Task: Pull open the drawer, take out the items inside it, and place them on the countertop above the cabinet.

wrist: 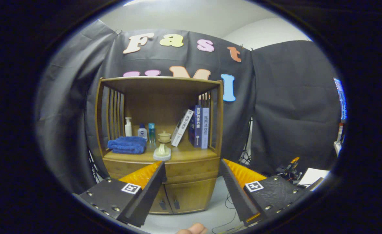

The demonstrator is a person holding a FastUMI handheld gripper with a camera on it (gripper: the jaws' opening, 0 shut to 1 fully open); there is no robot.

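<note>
A wooden cabinet (pixel 164 130) stands against the booth wall, well beyond my fingers. Its drawer (pixel 191 167) is a closed band just under the countertop (pixel 184 154), and two small doors (pixel 184 196) sit below it. On the countertop lie a folded blue towel (pixel 127 145), several small bottles (pixel 142 131), a pale teapot-like ornament (pixel 163 146) and leaning books (pixel 194 128). My gripper (pixel 192 169) is open, its two fingers spread wide apart with nothing between them, framing the drawer front from a distance.
Black cloth hangs behind and to both sides of the cabinet. On the floor to the right are cables (pixel 230 201), a clamp-like tool (pixel 290 167) and a white sheet (pixel 312 177). A person's fingertip (pixel 194 229) shows just below the fingers.
</note>
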